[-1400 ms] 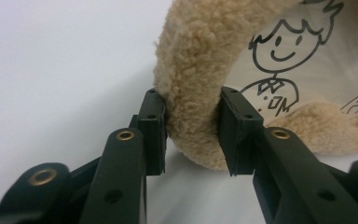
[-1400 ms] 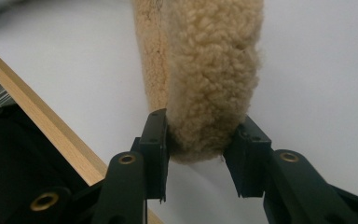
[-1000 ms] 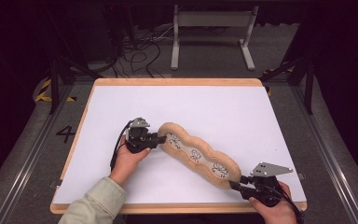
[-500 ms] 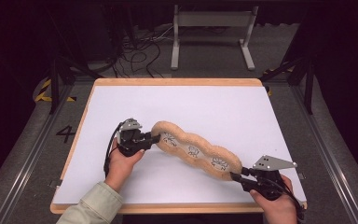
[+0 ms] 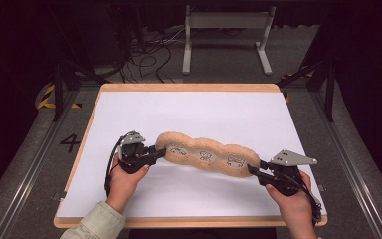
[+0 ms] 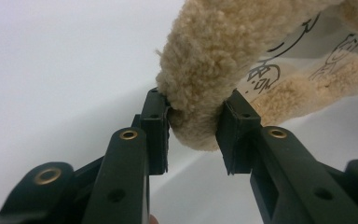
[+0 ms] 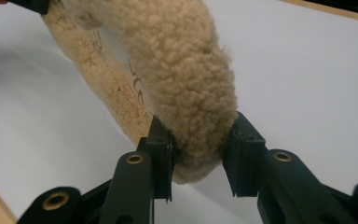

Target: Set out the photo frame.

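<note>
High view shows the fleece cushion [image 5: 206,153] strung between both grippers: left gripper [image 5: 155,152] pinches one end, right gripper [image 5: 254,171] the other. Each bite is shallow, on soft pile, so extra tension could, I judge, pull an end free

one fleecy tan cushion [image 5: 206,153], two tongs, one white table [image 5: 219,114]

The black markings [image 5: 205,156] on the fleece cover [image 5: 206,153] are too small to read.
</note>
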`<control>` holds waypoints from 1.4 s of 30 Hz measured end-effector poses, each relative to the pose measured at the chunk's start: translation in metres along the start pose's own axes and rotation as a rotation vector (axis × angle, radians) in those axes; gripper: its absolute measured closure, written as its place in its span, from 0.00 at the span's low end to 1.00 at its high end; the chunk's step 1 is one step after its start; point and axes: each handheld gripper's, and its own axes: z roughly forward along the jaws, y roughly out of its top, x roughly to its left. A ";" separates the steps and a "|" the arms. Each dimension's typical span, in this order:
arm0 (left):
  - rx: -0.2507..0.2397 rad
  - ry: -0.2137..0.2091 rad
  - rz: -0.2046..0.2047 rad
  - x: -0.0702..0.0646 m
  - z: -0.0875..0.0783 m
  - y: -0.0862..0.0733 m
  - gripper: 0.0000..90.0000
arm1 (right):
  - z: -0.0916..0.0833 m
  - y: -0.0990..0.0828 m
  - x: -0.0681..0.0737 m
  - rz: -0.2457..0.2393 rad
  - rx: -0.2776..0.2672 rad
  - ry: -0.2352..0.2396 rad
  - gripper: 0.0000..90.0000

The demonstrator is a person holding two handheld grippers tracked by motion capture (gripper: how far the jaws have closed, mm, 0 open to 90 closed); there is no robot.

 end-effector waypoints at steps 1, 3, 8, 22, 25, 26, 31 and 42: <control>-0.006 0.005 0.000 0.000 -0.001 0.000 0.74 | 0.001 0.002 -0.001 0.000 -0.004 -0.003 0.74; -0.007 0.007 -0.007 -0.001 -0.004 -0.001 0.74 | 0.003 0.006 -0.003 0.000 -0.014 -0.013 0.74; 0.004 0.029 0.006 -0.002 -0.006 -0.002 0.74 | 0.011 0.014 -0.004 -0.005 -0.021 -0.044 0.74; 0.022 0.034 -0.008 0.000 -0.003 -0.002 0.73 | 0.037 0.023 -0.026 0.056 -0.009 -0.039 0.73; 0.027 0.036 -0.017 0.002 -0.001 -0.002 0.73 | 0.044 0.022 -0.031 0.087 0.005 -0.025 0.73; 0.029 0.036 -0.020 0.003 0.000 -0.002 0.73 | 0.047 0.022 -0.033 0.101 0.008 -0.018 0.73; 0.050 0.013 -0.045 0.008 0.005 -0.002 0.73 | 0.052 0.020 -0.038 0.142 0.009 -0.009 0.72; 0.064 -0.008 -0.106 0.019 0.012 -0.002 0.73 | 0.062 0.017 -0.045 0.211 0.013 0.012 0.72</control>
